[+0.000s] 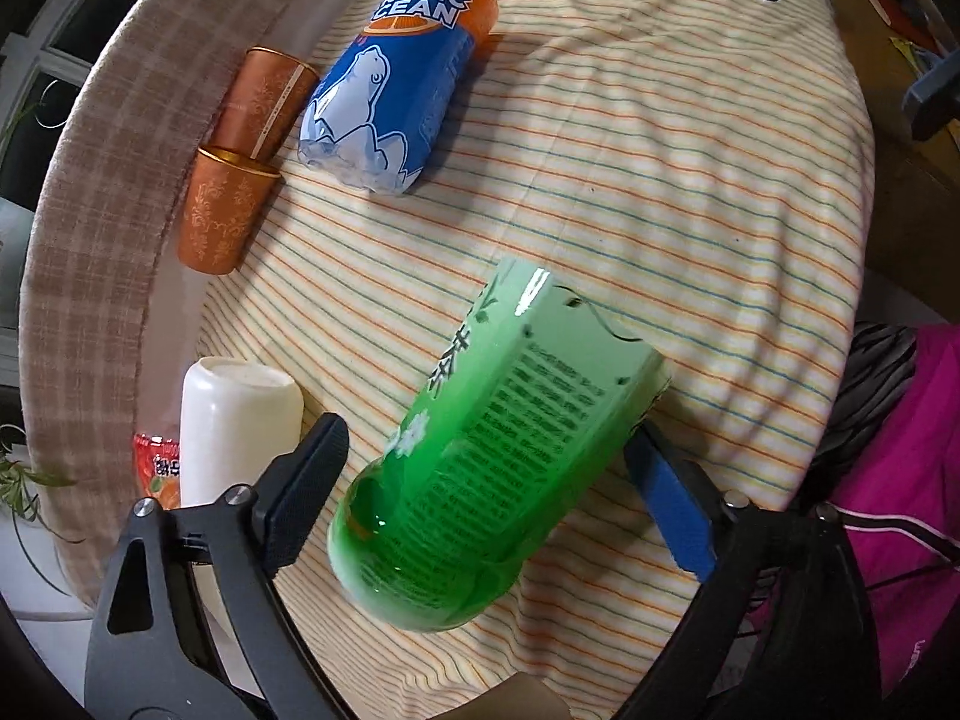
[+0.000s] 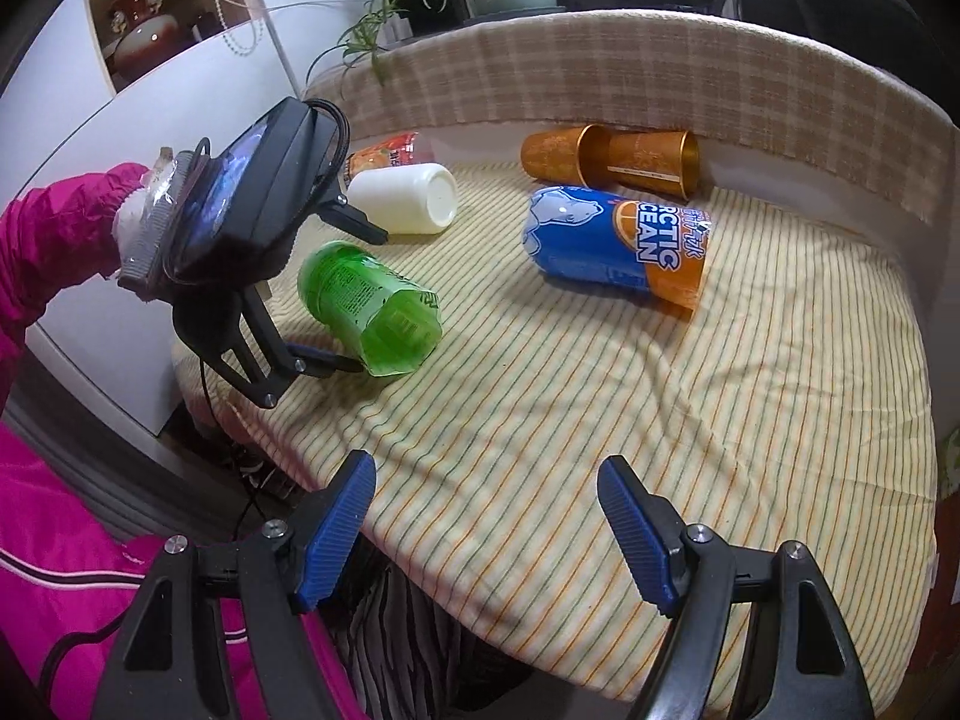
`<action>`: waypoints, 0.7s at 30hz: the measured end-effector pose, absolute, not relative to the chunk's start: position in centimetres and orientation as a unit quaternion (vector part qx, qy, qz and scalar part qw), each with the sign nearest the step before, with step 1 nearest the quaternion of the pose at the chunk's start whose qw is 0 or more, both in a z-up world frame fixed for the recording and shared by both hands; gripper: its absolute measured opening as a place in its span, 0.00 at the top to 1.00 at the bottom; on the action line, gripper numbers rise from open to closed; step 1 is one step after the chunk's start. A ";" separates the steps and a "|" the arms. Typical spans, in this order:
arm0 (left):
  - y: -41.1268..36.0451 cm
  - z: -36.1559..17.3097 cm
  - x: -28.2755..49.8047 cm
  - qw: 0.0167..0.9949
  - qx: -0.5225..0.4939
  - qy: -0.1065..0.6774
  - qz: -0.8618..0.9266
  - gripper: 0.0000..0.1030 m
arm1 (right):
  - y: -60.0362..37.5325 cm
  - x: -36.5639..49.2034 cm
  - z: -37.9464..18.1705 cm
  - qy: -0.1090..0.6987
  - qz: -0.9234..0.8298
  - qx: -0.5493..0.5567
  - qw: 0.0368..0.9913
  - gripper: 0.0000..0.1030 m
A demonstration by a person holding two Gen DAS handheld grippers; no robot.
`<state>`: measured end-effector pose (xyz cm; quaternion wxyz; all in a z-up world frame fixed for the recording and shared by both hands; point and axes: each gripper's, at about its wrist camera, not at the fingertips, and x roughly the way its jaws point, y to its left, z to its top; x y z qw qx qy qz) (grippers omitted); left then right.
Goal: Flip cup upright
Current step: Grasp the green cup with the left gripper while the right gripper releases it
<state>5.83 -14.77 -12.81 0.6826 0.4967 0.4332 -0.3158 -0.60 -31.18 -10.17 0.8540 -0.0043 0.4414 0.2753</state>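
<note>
Left wrist view: the left gripper (image 1: 486,474) has its jaws apart on either side of the green cup (image 1: 480,468), which lies on its side on the striped cloth (image 1: 660,180); beyond the green cup lie a blue bottle (image 1: 390,90) and two orange cups (image 1: 240,168), with a white cup (image 1: 234,420) to its left. Right wrist view: the right gripper (image 2: 486,516) hangs with jaws apart and empty, well apart from the green cup (image 2: 372,306), which lies flanked by the left gripper (image 2: 336,294).

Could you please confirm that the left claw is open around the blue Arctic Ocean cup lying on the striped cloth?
Not quite: the left claw is open around the green cup, as the left wrist view shows. The blue Arctic Ocean cup lies farther off on the striped cloth.
</note>
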 end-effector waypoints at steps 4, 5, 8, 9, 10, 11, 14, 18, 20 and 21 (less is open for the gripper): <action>-14.8 -12.5 6.5 0.693 0.477 0.435 -0.320 0.24 | -31.3 -0.4 -10.3 0.444 0.268 0.000 0.855 0.24; -14.7 -12.3 6.7 0.698 0.466 0.439 -0.321 0.25 | -31.3 -0.4 -10.3 0.445 0.265 0.001 0.855 0.24; -14.3 -11.8 7.7 0.716 0.433 0.445 -0.320 0.26 | -31.3 -0.3 -10.5 0.447 0.262 0.003 0.855 0.24; -14.1 -11.6 8.0 0.722 0.423 0.445 -0.319 0.26 | -31.3 -0.3 -10.5 0.447 0.262 0.003 0.855 0.24; -13.8 -11.3 8.3 0.730 0.410 0.445 -0.316 0.27 | -31.2 -0.3 -10.6 0.447 0.261 0.003 0.856 0.24; -13.7 -11.0 8.6 0.737 0.399 0.445 -0.315 0.27 | -31.2 -0.2 -10.7 0.447 0.260 0.002 0.856 0.24; -12.9 -9.8 9.5 0.767 0.343 0.443 -0.313 0.30 | -31.1 -0.1 -10.7 0.446 0.260 0.006 0.856 0.24; -11.8 -8.6 10.6 0.797 0.272 0.440 -0.312 0.30 | -30.8 0.1 -10.8 0.445 0.259 0.007 0.857 0.24; -11.3 -8.3 10.9 0.810 0.239 0.436 -0.310 0.30 | -30.6 0.1 -10.7 0.443 0.260 0.005 0.858 0.24; -10.9 -8.1 11.2 0.818 0.213 0.435 -0.310 0.30 | -30.5 0.0 -10.6 0.441 0.260 0.004 0.859 0.24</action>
